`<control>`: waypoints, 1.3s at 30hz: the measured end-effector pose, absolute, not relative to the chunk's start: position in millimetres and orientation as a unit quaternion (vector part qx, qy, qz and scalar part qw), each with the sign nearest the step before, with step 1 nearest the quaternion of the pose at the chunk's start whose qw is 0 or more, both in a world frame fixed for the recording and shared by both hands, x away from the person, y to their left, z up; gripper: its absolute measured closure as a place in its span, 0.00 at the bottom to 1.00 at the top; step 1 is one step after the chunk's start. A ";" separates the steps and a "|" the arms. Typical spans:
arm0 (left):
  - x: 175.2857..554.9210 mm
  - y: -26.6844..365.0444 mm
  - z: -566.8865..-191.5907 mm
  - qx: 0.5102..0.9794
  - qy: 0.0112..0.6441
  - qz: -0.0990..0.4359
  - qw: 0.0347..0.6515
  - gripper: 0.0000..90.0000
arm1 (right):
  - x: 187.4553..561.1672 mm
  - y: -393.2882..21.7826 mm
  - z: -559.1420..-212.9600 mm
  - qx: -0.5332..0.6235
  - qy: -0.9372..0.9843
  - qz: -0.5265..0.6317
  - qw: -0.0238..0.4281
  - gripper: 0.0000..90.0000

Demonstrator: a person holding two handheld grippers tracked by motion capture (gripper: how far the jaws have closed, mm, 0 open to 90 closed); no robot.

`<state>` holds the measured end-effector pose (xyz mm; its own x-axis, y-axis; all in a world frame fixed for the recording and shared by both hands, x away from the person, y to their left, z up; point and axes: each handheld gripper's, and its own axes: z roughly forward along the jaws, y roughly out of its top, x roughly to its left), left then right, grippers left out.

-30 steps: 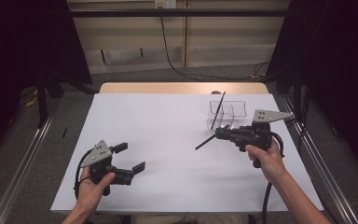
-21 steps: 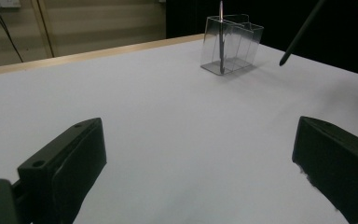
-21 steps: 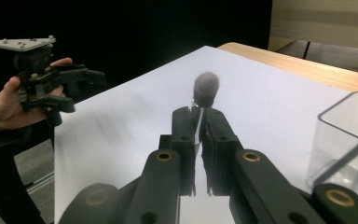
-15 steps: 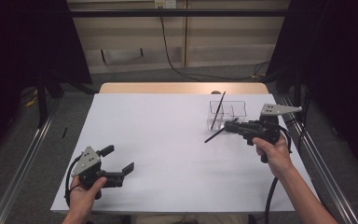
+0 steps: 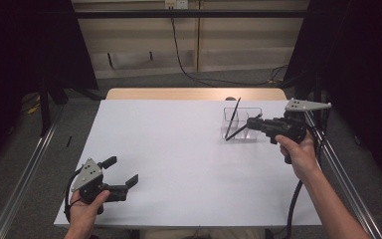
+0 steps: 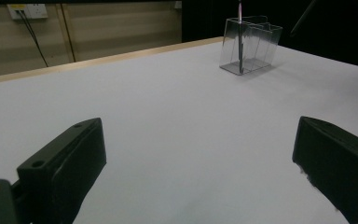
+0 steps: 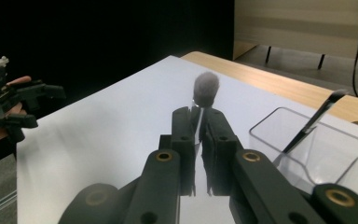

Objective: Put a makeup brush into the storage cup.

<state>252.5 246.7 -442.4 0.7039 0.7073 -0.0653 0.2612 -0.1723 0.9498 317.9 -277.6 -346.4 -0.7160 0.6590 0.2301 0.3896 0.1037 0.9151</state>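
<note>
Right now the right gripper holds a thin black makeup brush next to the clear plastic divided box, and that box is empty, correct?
Not quite. The clear plastic divided box is not empty: another thin dark brush stands leaning in it, as the high view shows. The right gripper does hold a thin black makeup brush beside it.

White table (image 5: 179, 149), beige panelled wall (image 5: 229, 40), apparently grey floor (image 5: 30, 144).
</note>
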 end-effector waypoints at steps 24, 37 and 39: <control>249.9 242.1 -442.3 0.752 0.317 0.189 0.546 0.03 | 357.3 -278.3 -304.2 0.383 0.747 0.514 0.177 0.93; 249.8 239.8 -442.8 0.760 0.314 0.190 0.536 0.03 | 383.2 -257.9 -304.6 0.401 0.774 0.452 0.186 0.93; 249.3 239.4 -442.8 0.761 0.314 0.194 0.533 0.03 | 386.3 -256.5 -305.5 0.404 0.777 0.446 0.187 0.93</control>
